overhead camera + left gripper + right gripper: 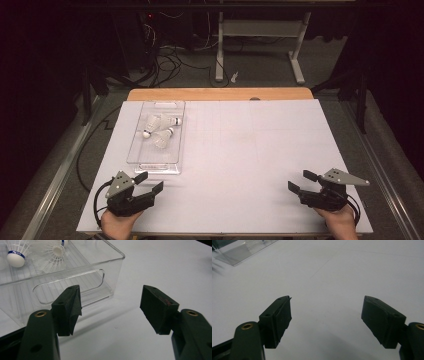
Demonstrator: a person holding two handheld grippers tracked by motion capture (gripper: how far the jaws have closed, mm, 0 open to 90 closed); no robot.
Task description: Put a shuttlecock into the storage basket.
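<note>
Left claw hovers released just before the clear tray, three shuttlecocks lying inside its far half. Right claw, also released, sits well right of the tray.

**Around the white board**

A wooden tabletop edge shows at upper centre, behind the white board. Beyond it, a white table frame stands on grey floor, with black cables tangled at upper left.
</note>
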